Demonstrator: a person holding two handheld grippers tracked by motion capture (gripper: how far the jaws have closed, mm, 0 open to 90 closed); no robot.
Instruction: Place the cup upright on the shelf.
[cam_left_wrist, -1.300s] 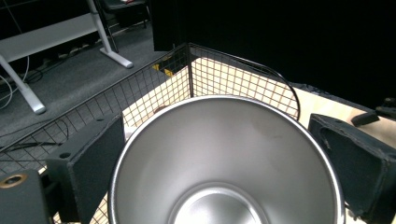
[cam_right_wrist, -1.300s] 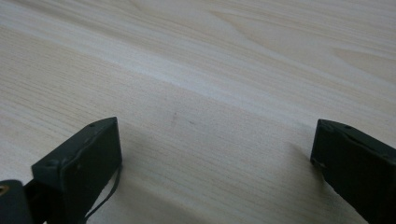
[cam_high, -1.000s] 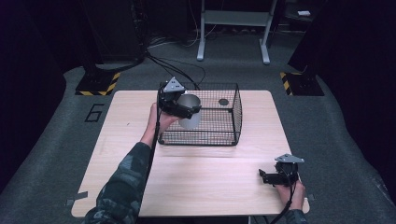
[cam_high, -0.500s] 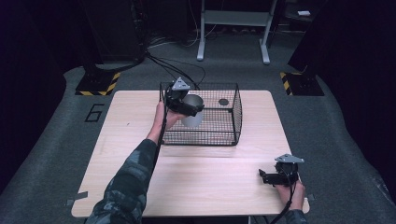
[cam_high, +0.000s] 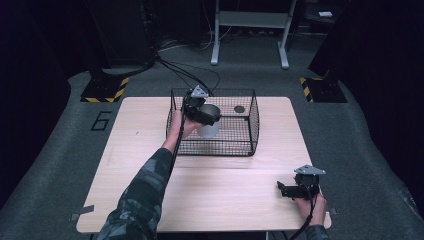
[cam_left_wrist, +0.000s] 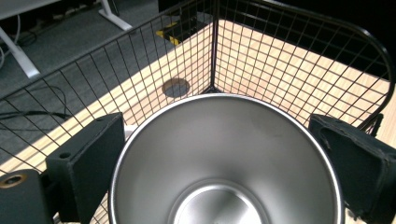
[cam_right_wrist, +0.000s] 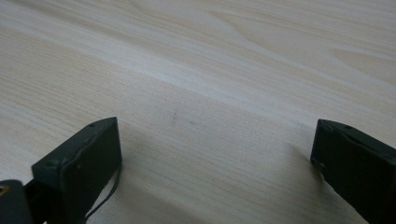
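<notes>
Left tool (cam_high: 202, 112) is reaching up-frame into the wire basket (cam_high: 250, 125), clamping the steel cup (cam_left_wrist: 224, 158) at centre frame. Right tool (cam_high: 290, 190) is sitting wide open, lower right on the surface (cam_high: 225, 195).

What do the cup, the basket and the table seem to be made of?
Cup: apparently stainless steel, brushed, judging by its grey sheen and soft reflections inside.
Basket: thin wire grid with a thicker rim, black, probably painted or coated metal.
Table: pale wood or a wood-look laminate; the grain lines show, matte.
</notes>
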